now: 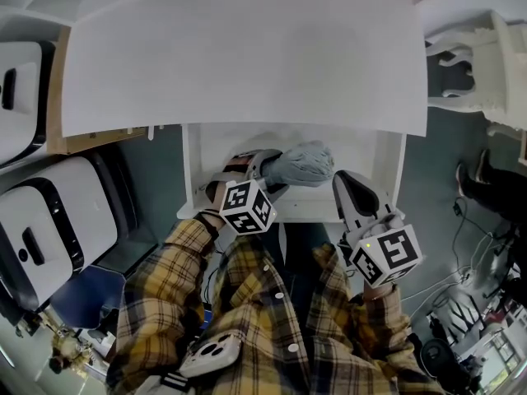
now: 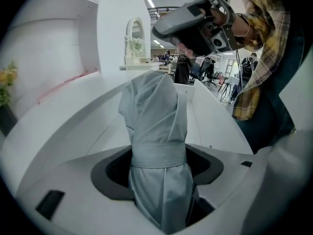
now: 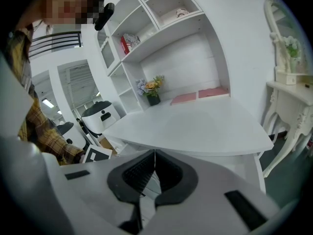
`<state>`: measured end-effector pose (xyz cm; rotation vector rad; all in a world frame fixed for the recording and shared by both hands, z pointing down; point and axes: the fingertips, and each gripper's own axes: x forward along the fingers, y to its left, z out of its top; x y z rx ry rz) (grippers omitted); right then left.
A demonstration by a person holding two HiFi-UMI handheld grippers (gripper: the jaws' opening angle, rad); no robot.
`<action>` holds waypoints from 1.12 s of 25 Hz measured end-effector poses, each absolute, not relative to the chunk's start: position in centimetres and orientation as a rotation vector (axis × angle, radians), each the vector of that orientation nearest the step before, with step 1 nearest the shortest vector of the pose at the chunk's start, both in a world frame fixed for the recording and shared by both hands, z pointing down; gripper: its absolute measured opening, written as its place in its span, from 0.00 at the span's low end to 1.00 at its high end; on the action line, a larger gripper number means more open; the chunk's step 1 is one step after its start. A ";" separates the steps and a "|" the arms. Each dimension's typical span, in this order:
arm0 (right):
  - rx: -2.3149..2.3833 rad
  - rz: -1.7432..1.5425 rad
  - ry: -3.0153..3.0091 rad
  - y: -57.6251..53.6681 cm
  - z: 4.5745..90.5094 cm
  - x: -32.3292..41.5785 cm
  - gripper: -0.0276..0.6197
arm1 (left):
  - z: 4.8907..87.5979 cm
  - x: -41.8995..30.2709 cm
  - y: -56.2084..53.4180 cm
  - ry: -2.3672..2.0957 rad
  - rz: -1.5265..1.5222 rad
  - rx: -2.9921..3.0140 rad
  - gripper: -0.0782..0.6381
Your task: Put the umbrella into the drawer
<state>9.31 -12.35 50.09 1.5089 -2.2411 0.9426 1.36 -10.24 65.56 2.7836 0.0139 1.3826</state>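
Observation:
A folded grey-blue umbrella (image 1: 302, 162) lies over the open white drawer (image 1: 191, 175) under the desk top (image 1: 247, 56). My left gripper (image 1: 262, 169) is shut on the umbrella's lower part. In the left gripper view the umbrella (image 2: 154, 126) rises between the jaws, and its strap sits level with the pads; the left gripper (image 2: 159, 177) tilts down toward the drawer (image 2: 88, 126). My right gripper (image 1: 341, 179) hovers at the drawer's front right corner, shut and holding nothing. Its pads meet in the right gripper view (image 3: 155, 168). The right gripper (image 2: 195, 21) also shows at the top of the left gripper view.
Two white machines (image 1: 49, 220) stand on the floor at the left. At the right stands a white dressing table (image 1: 482, 64), with cables (image 1: 461, 303) on the floor nearby. Wall shelves (image 3: 161, 23) hold a flower pot (image 3: 152, 89) behind the desk top (image 3: 195, 126).

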 end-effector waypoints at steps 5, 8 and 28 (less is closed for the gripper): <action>1.521 0.947 -2.241 -12.3 50.1 9.5 0.07 | 67.0 1.8 -9.2 0.074 1.432 2.761 0.55; 1.519 0.950 -2.240 -12.2 50.2 9.5 0.07 | 67.8 1.8 -8.8 0.124 1.480 2.753 0.55; 1.503 0.978 -2.240 -11.5 50.5 9.1 0.07 | 70.0 1.6 -7.3 0.263 1.576 2.651 0.55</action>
